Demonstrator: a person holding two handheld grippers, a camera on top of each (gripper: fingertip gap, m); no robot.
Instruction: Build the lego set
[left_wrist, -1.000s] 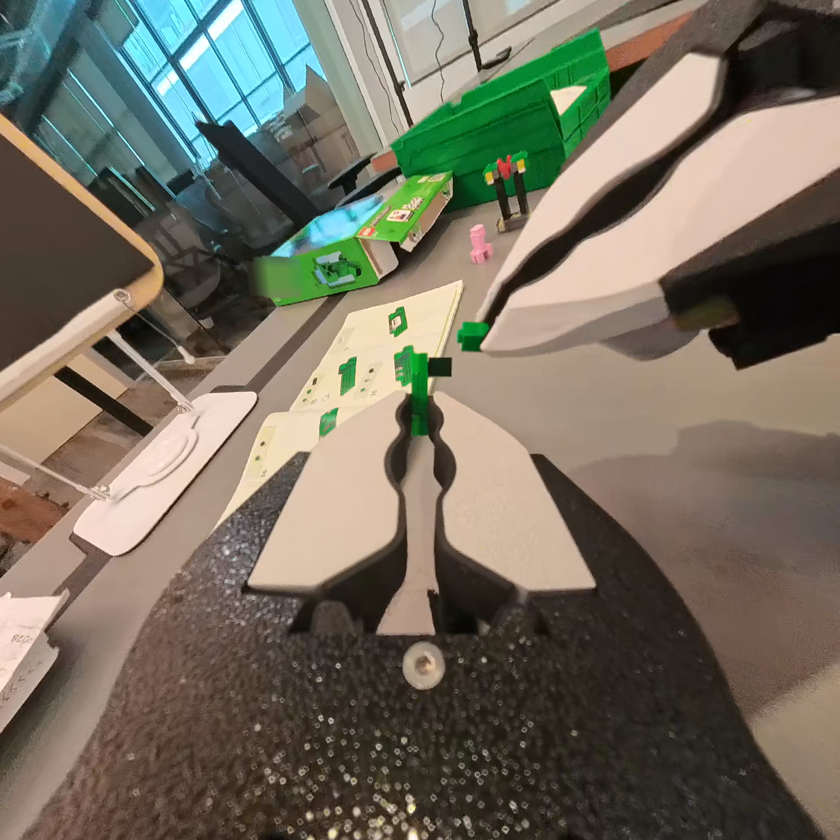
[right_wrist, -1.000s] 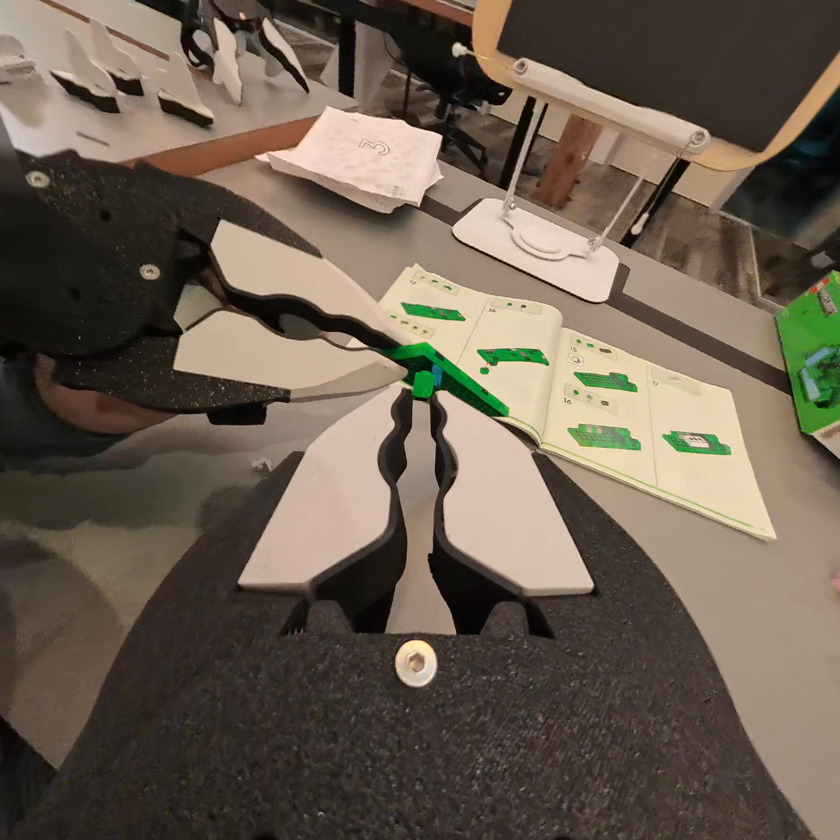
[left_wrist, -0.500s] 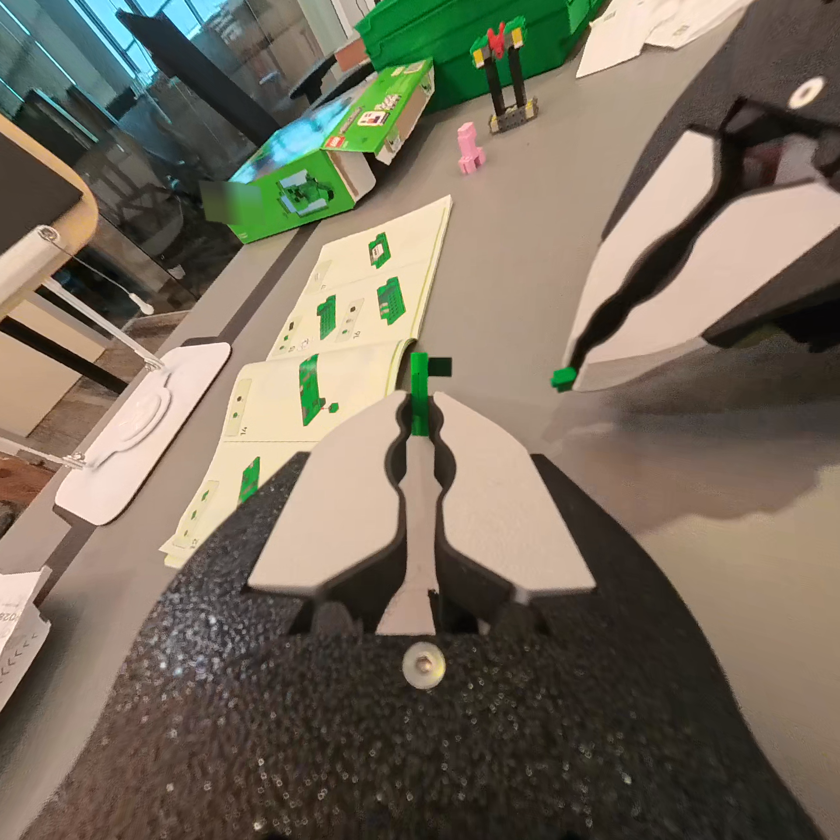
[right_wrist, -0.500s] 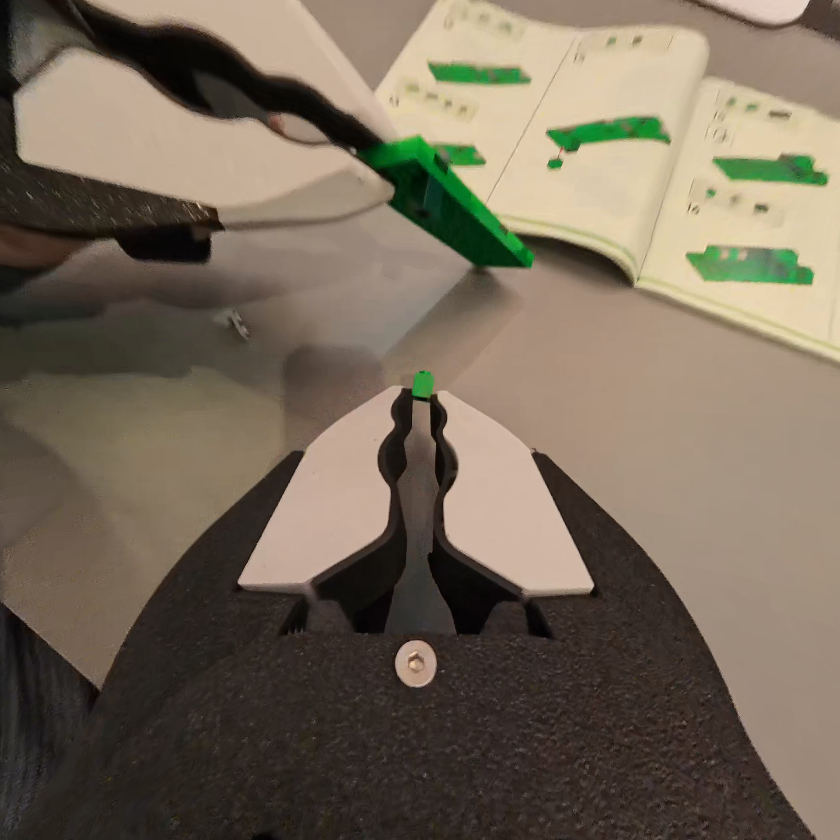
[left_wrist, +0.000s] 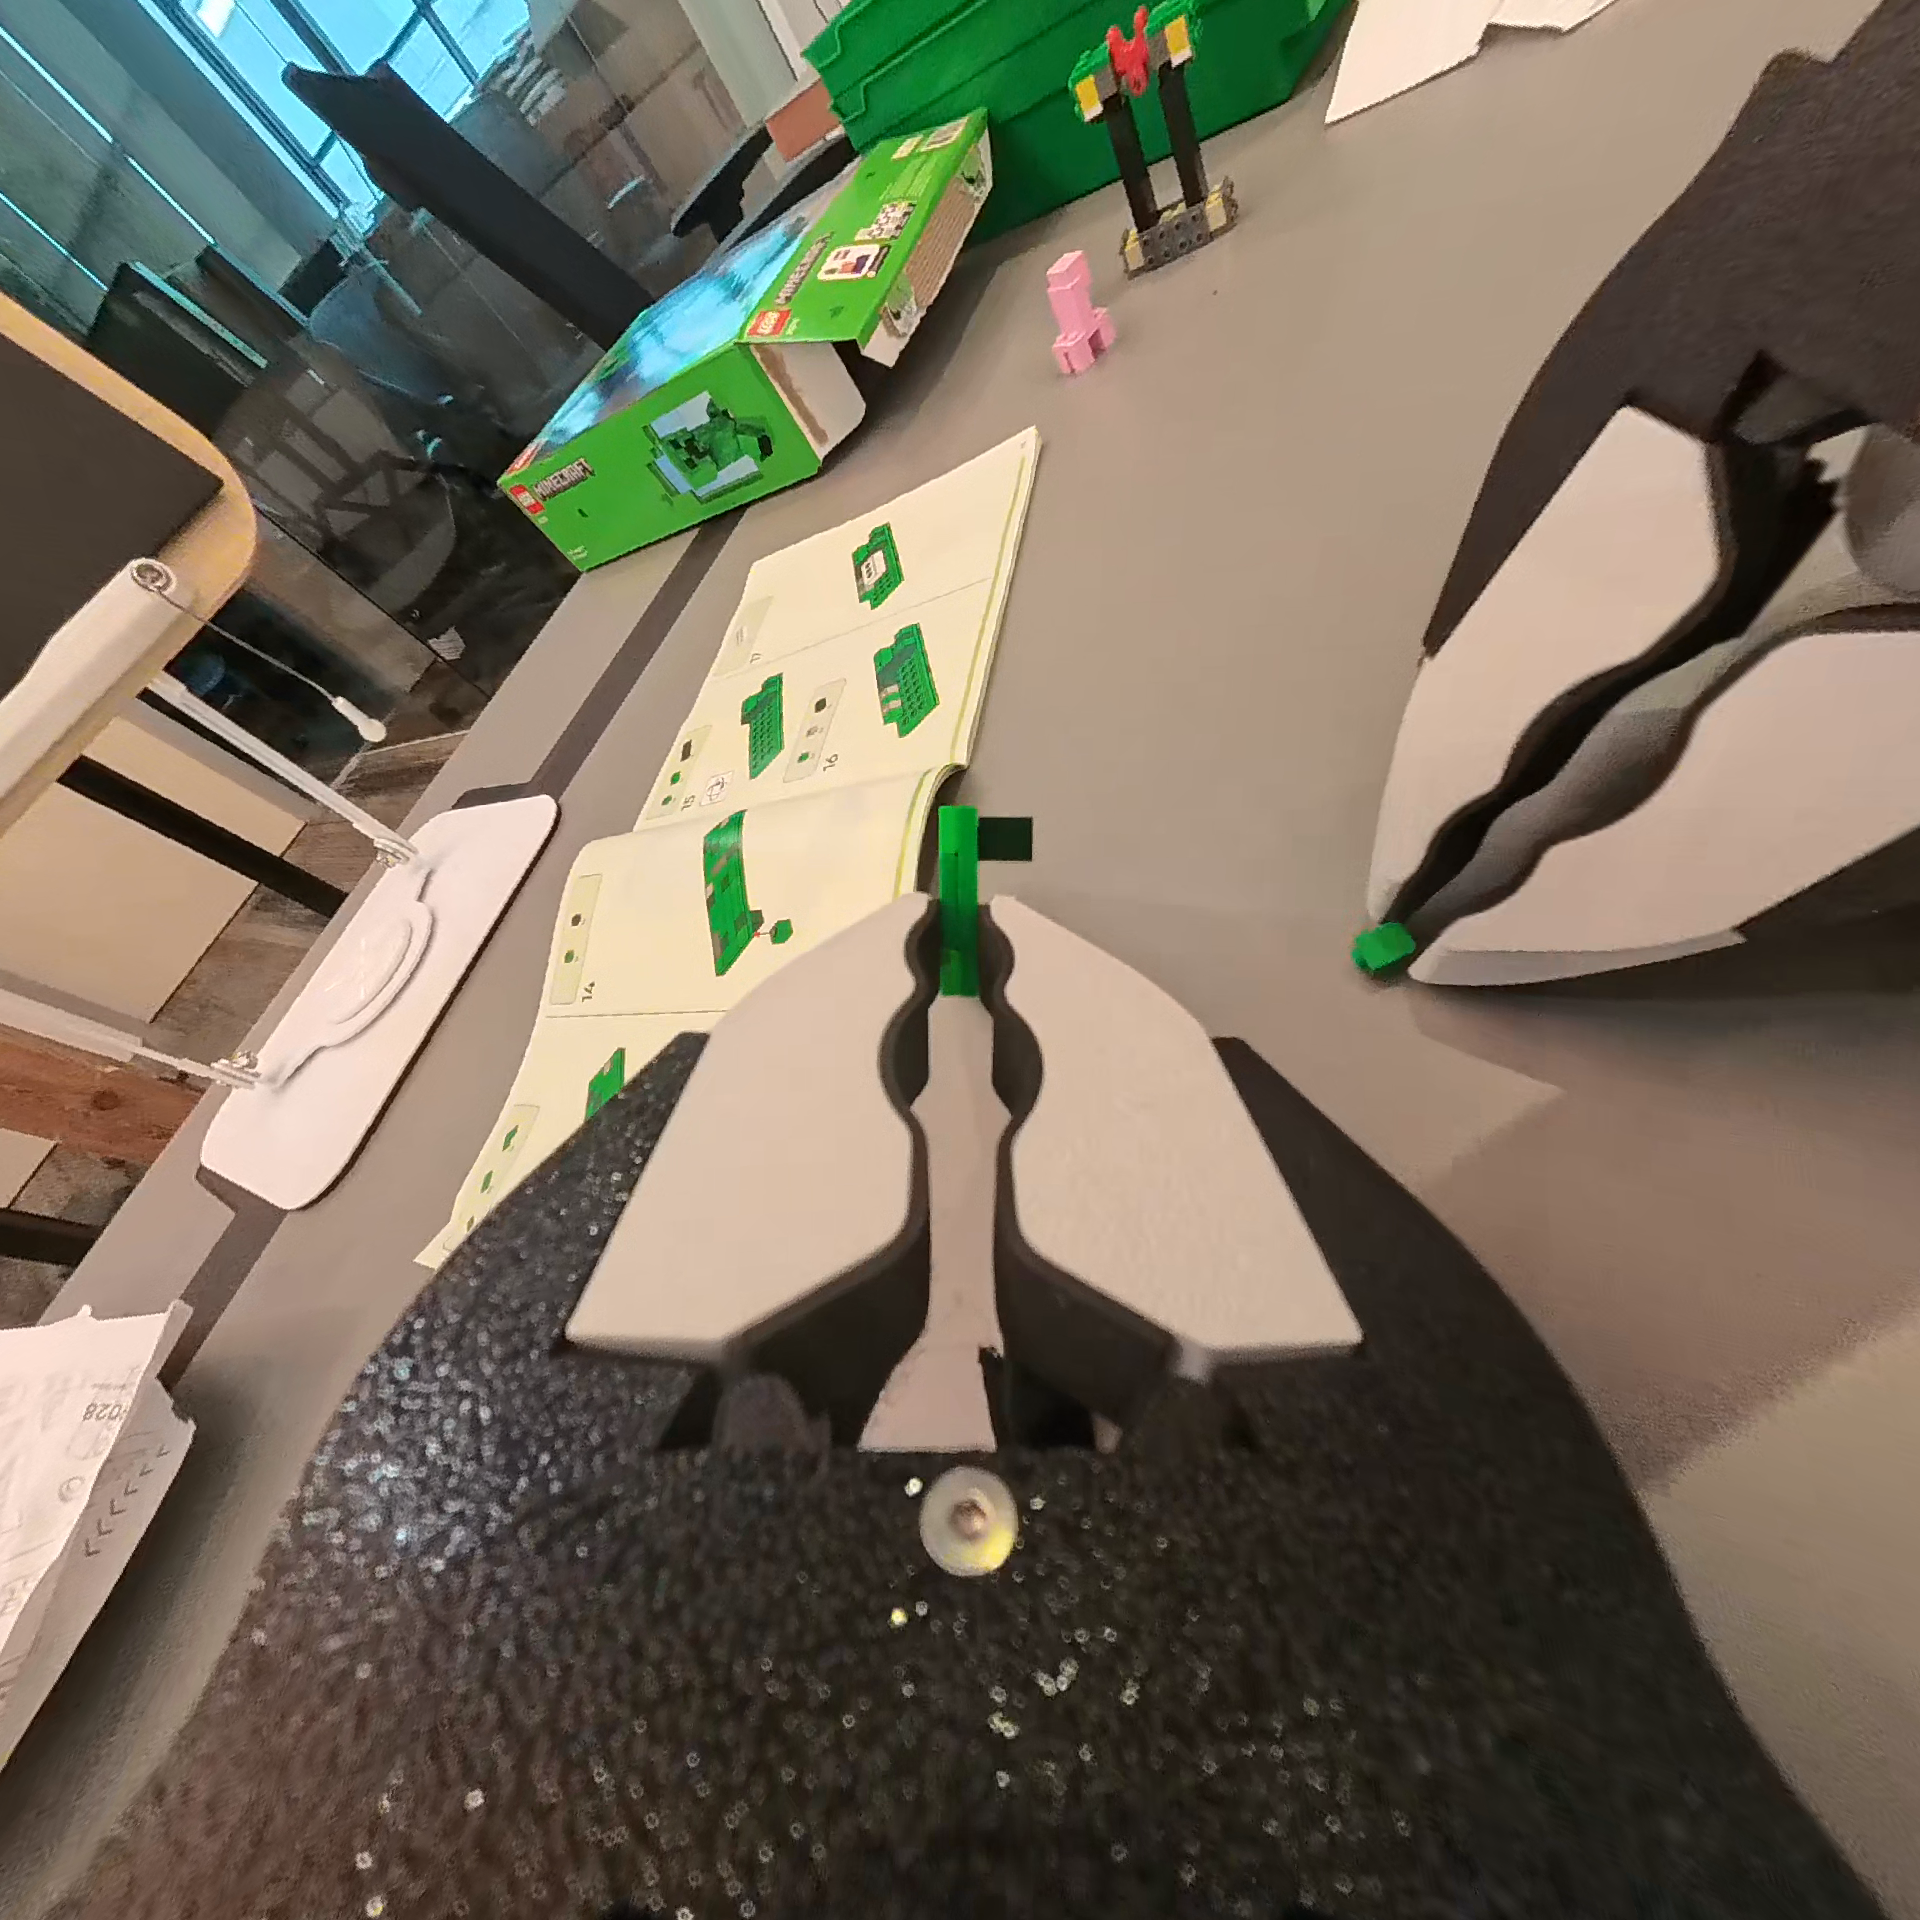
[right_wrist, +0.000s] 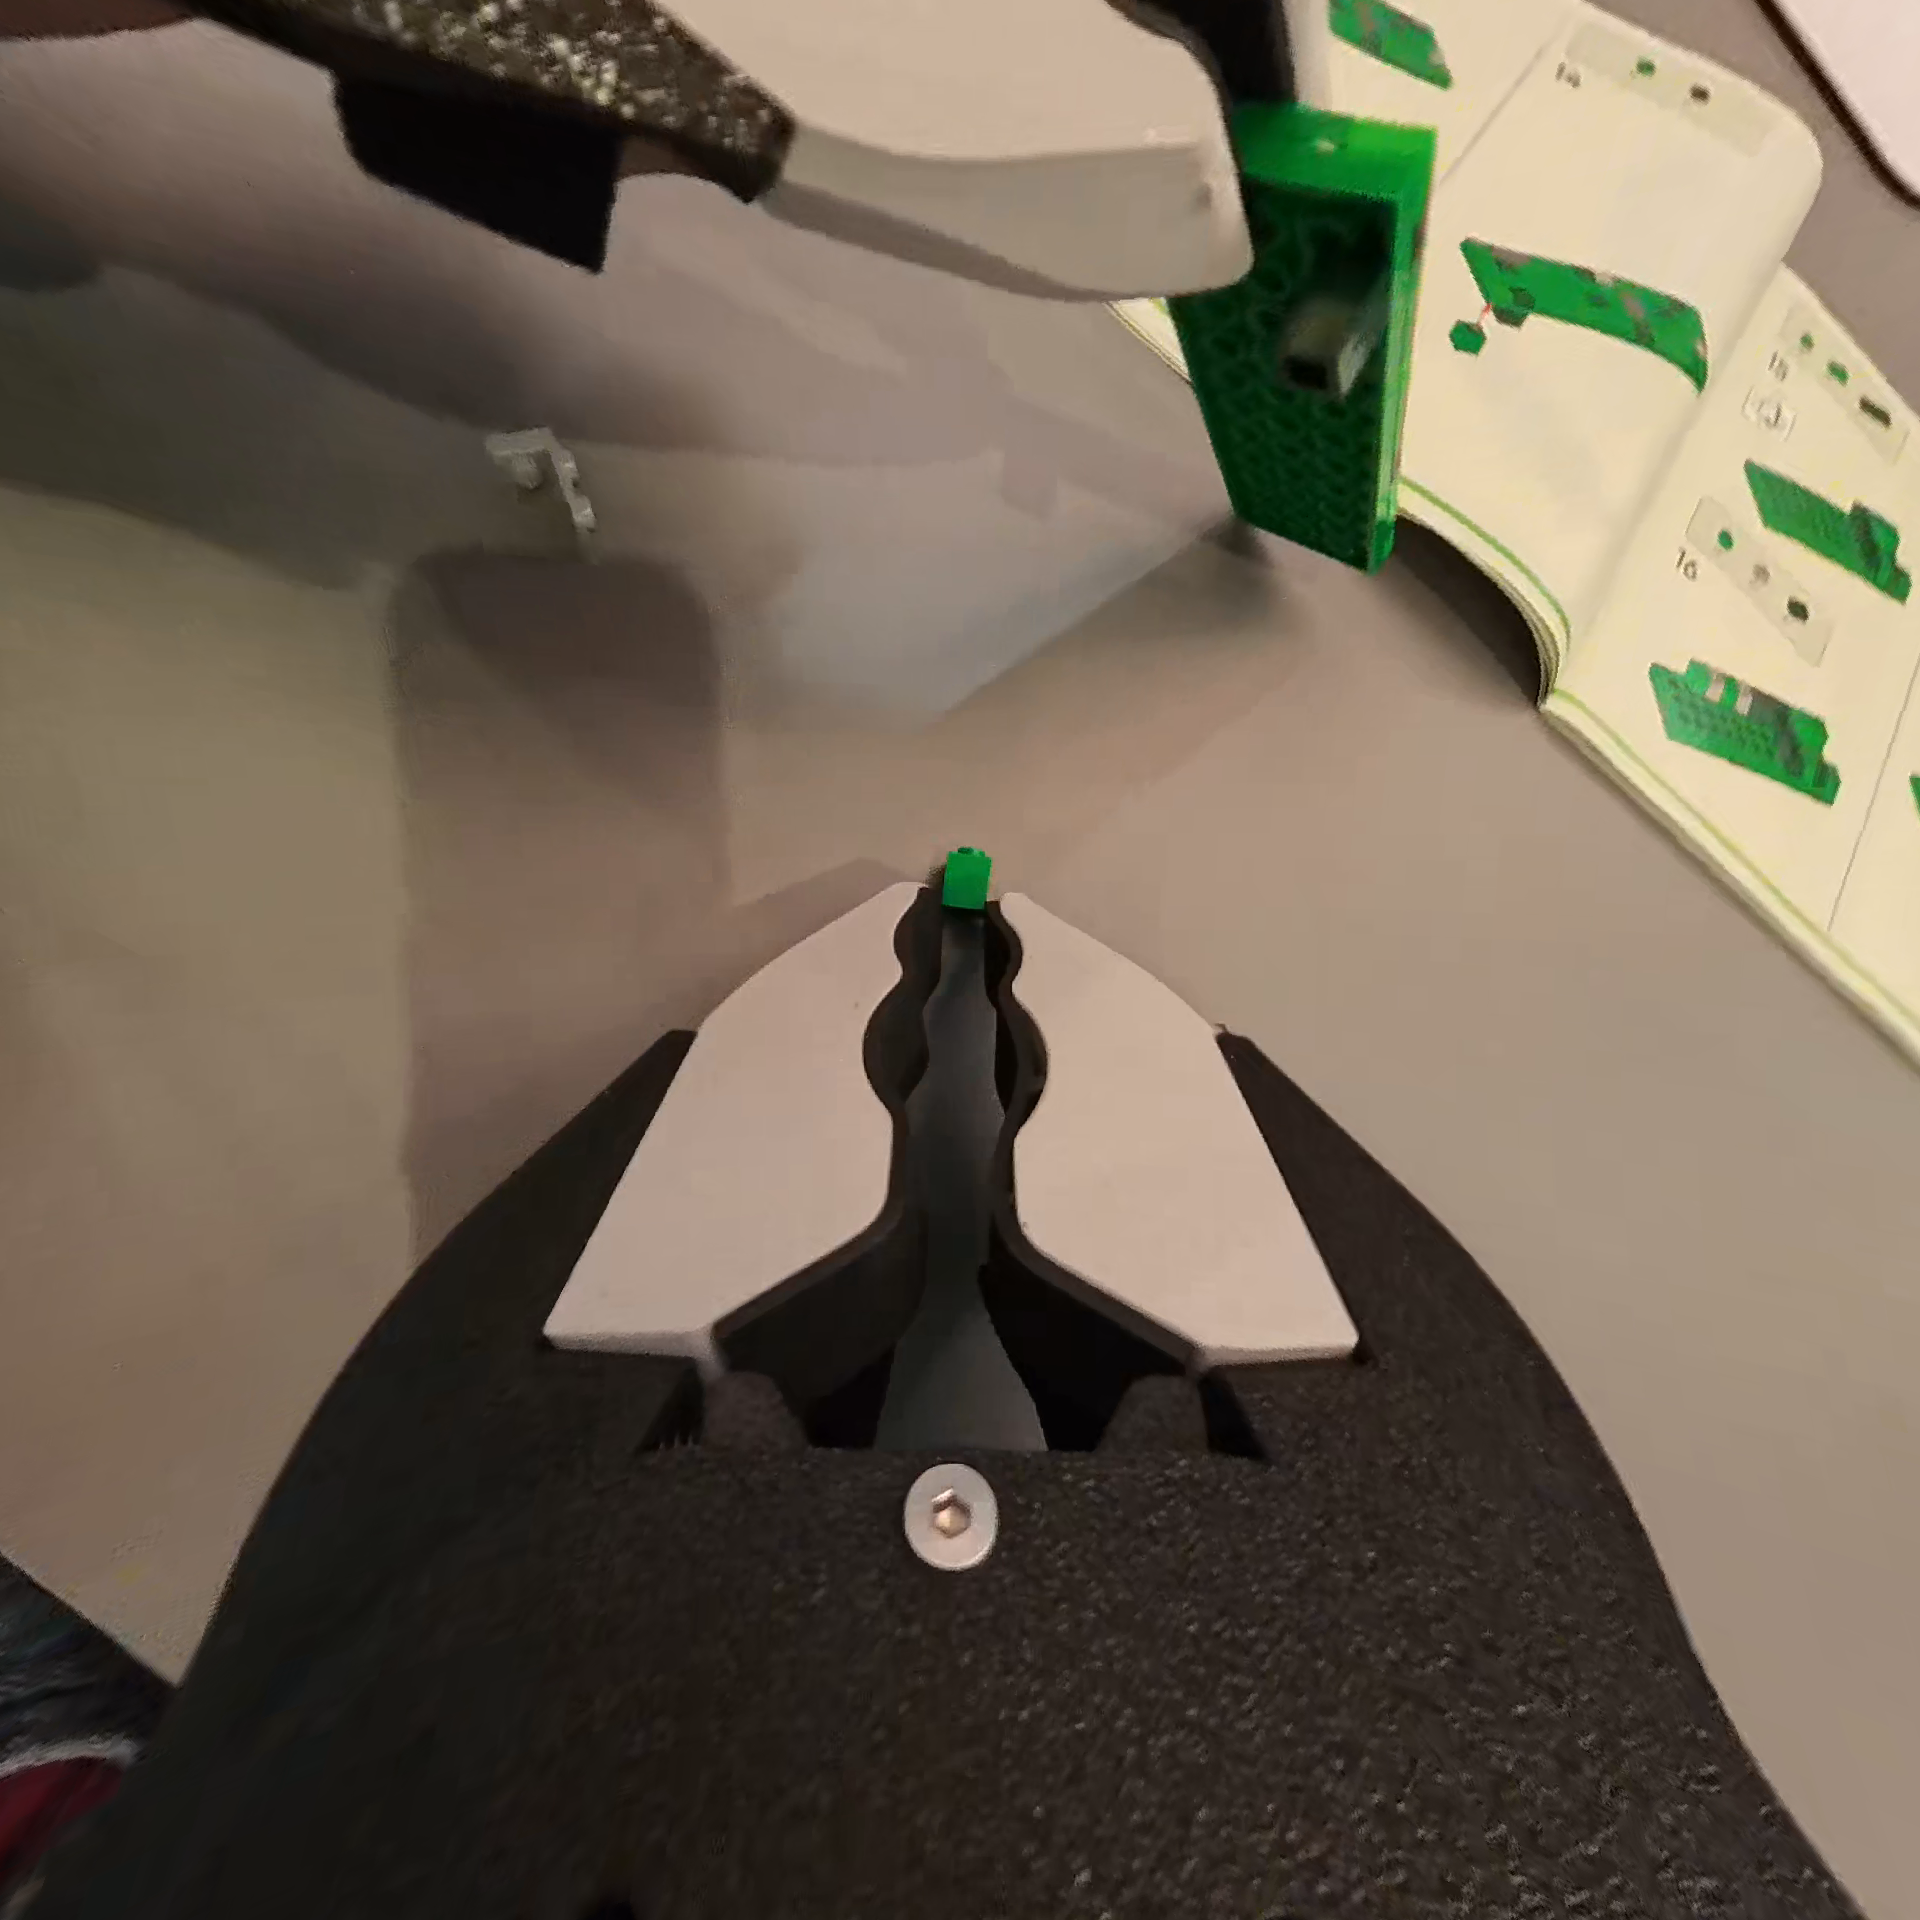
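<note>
While the left tongs clamp the green plate assembly edge-on, the right tongs pinch a tiny green stud piece. Both look light, stiff, slippery; grip flat sides

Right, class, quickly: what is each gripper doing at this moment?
Left gripper: shut on the green plate assembly.
Right gripper: shut on a small green brick.

A grey counter carries the lot. At its left edge stands a white stand base with thin metal rods rising to a dark board with a pale wood rim. Crumpled white paper lies at the near left corner. Beyond the counter, tall windows and a dark office chair show.
</note>
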